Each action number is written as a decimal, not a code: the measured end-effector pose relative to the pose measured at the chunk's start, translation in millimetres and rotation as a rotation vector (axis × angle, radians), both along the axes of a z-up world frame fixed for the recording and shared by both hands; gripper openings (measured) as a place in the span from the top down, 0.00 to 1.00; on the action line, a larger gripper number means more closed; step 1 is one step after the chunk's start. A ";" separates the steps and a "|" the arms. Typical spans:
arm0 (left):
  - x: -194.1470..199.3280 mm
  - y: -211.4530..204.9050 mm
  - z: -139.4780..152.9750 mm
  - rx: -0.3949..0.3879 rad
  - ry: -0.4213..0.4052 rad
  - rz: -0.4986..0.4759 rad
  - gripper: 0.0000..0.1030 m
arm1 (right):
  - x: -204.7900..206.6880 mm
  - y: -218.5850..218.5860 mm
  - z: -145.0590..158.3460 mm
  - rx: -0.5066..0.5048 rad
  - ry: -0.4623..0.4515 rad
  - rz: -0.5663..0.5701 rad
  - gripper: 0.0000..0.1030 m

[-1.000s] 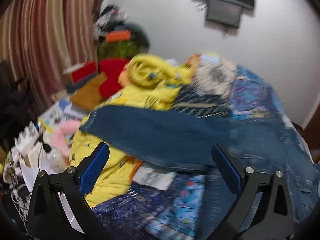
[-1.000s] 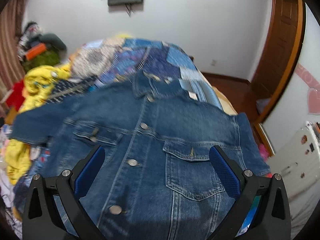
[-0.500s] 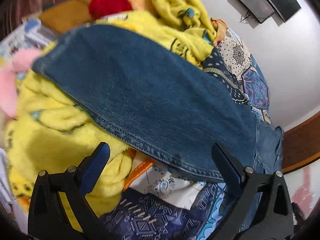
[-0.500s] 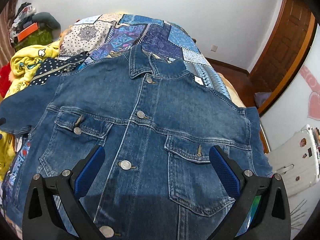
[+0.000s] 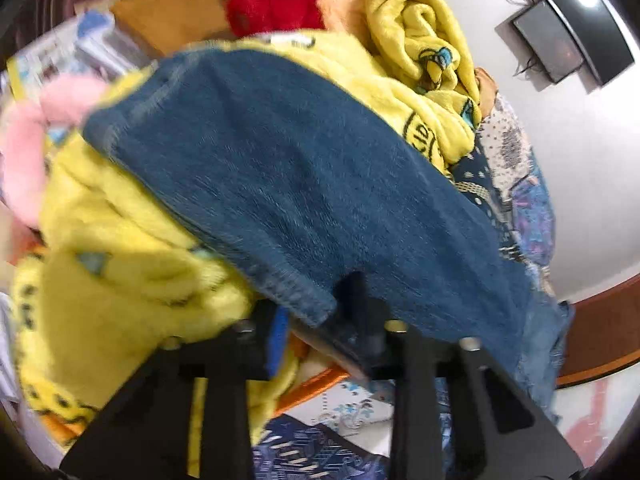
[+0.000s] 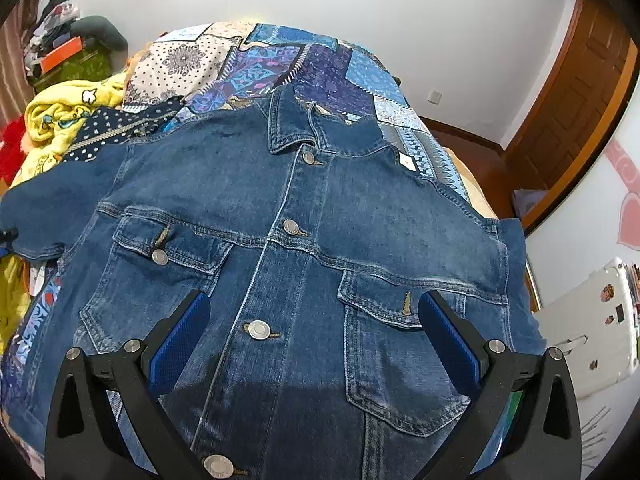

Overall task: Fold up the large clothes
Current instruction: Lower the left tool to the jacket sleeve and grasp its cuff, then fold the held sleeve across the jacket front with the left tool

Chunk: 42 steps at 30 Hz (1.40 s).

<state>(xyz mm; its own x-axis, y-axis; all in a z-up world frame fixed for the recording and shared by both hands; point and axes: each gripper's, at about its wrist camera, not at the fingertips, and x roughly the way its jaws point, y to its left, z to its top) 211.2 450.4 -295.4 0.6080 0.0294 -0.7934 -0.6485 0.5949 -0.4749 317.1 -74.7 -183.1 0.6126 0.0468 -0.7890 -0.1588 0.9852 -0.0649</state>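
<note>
A: Denim jacket [image 6: 296, 248] lies front-up on the bed's quilt [image 6: 280, 64]; its left sleeve [image 5: 304, 184] runs out leftward over the yellow blanket [image 5: 120, 280].

B: Left gripper [image 5: 320, 320] pinches that sleeve's near edge; right gripper [image 6: 314, 332] hovers spread over the chest. The fold probably goes rightward.

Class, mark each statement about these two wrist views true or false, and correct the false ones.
1. The left claw is closed on the sleeve of the denim jacket. True.
2. The right claw is gripping a chest pocket. False: it is open, above the jacket front, holding nothing.
3. The jacket lies front side up with its buttons showing. True.
4. The sleeve in the left view rests on a green towel. False: it lies over a yellow fleece blanket.
5. The jacket is spread on a patchwork bedspread. True.
</note>
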 end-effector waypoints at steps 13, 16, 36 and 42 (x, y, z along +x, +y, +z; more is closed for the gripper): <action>49.6 -88.0 148.9 0.546 -0.067 -0.135 0.92 | -14.2 -30.5 16.0 0.097 -0.039 -0.039 0.00; 72.0 -123.0 183.6 0.552 -0.159 -0.196 0.93 | -18.6 -42.1 18.1 0.144 -0.043 -0.050 0.00; 157.8 -446.0 116.1 0.435 -0.129 -0.920 0.94 | -28.4 -135.4 -5.1 0.273 -0.026 -0.147 0.00; 133.2 -486.6 68.1 0.417 0.015 -1.063 0.94 | -28.4 -147.1 -14.1 0.286 -0.004 -0.156 0.00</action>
